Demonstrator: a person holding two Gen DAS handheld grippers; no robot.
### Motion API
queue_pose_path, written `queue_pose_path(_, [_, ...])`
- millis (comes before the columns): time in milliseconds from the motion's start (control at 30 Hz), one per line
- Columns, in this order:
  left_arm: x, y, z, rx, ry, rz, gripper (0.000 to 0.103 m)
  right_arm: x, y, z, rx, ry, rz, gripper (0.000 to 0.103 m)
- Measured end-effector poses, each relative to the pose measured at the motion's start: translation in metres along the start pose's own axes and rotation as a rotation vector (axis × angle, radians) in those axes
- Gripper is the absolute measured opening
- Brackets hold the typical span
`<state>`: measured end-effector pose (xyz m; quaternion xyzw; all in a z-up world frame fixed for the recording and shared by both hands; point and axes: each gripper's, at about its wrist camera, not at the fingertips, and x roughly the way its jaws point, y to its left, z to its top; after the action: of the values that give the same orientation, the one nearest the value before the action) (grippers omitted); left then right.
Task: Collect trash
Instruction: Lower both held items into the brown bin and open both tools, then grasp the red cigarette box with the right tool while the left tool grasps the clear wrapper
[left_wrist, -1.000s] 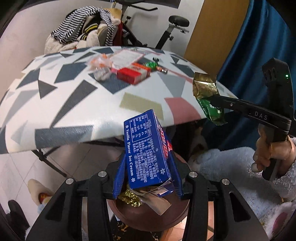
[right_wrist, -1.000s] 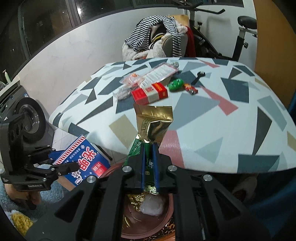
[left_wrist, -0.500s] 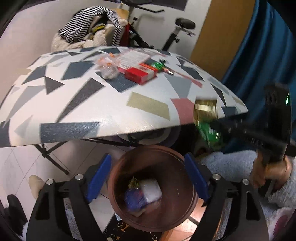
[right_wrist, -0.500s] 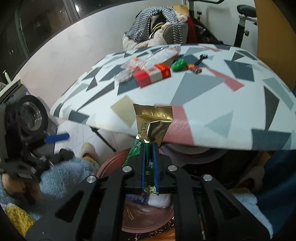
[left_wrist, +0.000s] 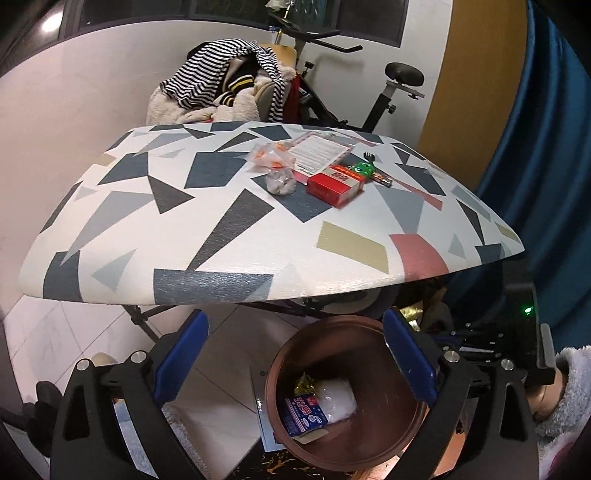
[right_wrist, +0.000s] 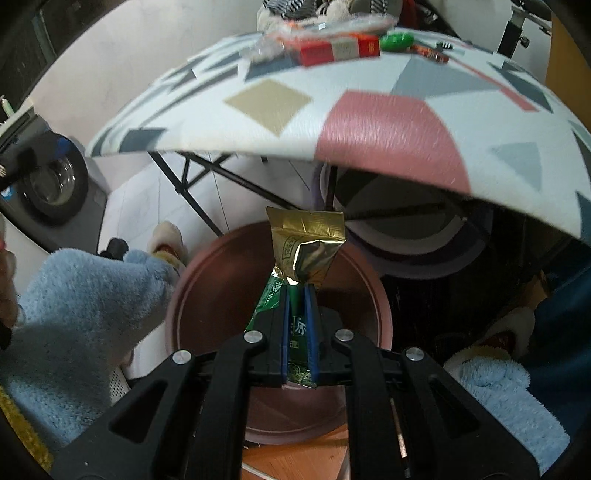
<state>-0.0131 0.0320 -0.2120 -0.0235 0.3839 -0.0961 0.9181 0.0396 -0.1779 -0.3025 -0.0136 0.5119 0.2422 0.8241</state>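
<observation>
A brown round bin (left_wrist: 402, 369) stands on the floor below the table's front edge. In it lie a blue ice-cream carton (left_wrist: 304, 415), a white wad and a gold wrapper. My left gripper (left_wrist: 293, 356) hangs above the bin's left rim, its jaws still opening, nothing between them. My right gripper (right_wrist: 297, 295) is shut on a gold-and-green foil packet (right_wrist: 306, 247), held over the bin (right_wrist: 207, 295). On the table (left_wrist: 229, 236) lie a red box (left_wrist: 334, 184), a crumpled clear wrapper (left_wrist: 275, 162), a leaflet and a green toy.
The table's folding legs (right_wrist: 207, 188) cross behind the bin. A person's fluffy blue sleeve (right_wrist: 74, 314) is at left in the right wrist view, a slippered foot (right_wrist: 506, 332) at right. A chair heaped with clothes (left_wrist: 229, 92) and an exercise bike (left_wrist: 376, 99) stand behind the table.
My left gripper opened and the blue carton dropped into the bin; the gripper then drew up and back. My right gripper sank with the foil packet from table height to just over the bin.
</observation>
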Motion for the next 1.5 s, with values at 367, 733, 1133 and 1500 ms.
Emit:
queue_pose_path(367, [-0.002,0.004,-0.002,-0.007,-0.007,0.020,0.093,0.014,-0.002,-0.005,0.013,0.071,-0.028,0.017])
queue_pose_path(733, [-0.009,0.009,0.003,-0.017,-0.037,0.025,0.093,-0.007,-0.008,0.000,0.045,-0.020,-0.078,0.097])
queue_pose_path(1133, [-0.012,0.018,0.026,-0.014,-0.066,0.032,0.093,-0.066,-0.033,0.034,0.035,-0.223,-0.066,0.097])
queue_pose_path(1500, [0.007,0.026,0.060,-0.009,-0.068,0.022,0.093,-0.069,-0.059,0.103,0.064,-0.242,-0.107,0.097])
